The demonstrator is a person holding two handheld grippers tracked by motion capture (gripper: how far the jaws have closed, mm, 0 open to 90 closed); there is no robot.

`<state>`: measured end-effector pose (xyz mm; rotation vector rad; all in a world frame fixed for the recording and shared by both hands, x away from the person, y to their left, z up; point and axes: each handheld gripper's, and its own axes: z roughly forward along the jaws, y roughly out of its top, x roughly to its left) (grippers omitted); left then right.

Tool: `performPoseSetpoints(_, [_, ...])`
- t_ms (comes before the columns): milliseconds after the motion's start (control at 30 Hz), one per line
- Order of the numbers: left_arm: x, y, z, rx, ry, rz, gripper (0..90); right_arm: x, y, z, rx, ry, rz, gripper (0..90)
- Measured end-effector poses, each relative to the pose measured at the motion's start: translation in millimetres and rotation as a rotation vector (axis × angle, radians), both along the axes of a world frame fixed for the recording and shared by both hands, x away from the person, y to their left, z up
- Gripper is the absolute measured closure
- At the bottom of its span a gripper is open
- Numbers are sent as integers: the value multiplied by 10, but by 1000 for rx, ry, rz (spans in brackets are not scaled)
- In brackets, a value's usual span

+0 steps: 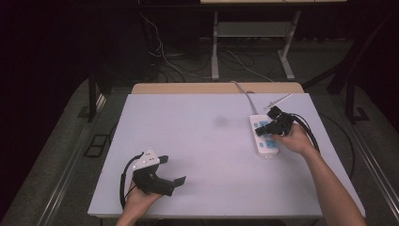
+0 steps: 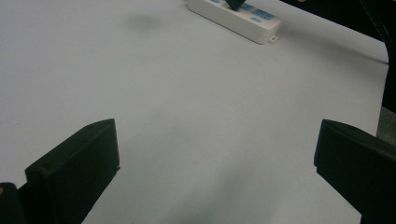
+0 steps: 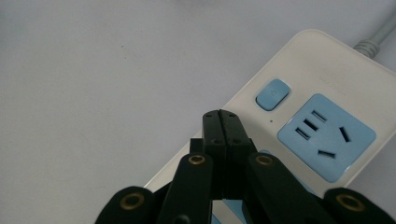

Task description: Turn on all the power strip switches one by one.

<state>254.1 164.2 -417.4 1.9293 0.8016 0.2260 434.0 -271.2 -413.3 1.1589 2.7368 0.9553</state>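
White surface (image 1: pixel 207 155) with a white power strip (image 1: pixel 265 135) at the right side, blue sockets facing up, its grey cord (image 1: pixel 244 96) running off the far edge. Right gripper (image 1: pixel 277 123) sits over the strip, held by the right hand (image 1: pixel 295 139); in the right gripper view its jaws are pressed fully together with nothing between them, tips above the strip's edge near the blue switch button (image 3: pixel 272 94) and just beside a blue socket (image 3: pixel 327 136) (touching or hovering, cannot tell). Left gripper (image 1: pixel 164 170) is at the near left of the surface, well apart from the strip, held by the left hand (image 1: pixel 137 200). Its jaws are spread wide and empty in the left gripper view, bare surface between them. The strip shows far off at the top of that view (image 2: pixel 236 17). Faint dark smudge (image 1: pixel 220 121) on the surface mid-way. Floor behind has loose cables (image 1: pixel 164 61) and desk legs.
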Motion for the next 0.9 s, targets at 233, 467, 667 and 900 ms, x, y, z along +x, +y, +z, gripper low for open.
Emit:
performPoseSetpoints(233, [5,1,-4,-2,4,3,0,-2,6,6,-3,2,-10,900])
performPoseSetpoints(467, [9,11,-2,-3,4,5,0,-8,5,40,-8,2,-18,900])
performPoseSetpoints(667, [9,10,2,-3,2,5,0,-2,-60,126,26,-11,-31,900])
performPoseSetpoints(900, [14,12,-1,-2,4,7,0,40,-163,258,66,-33,-54,900])
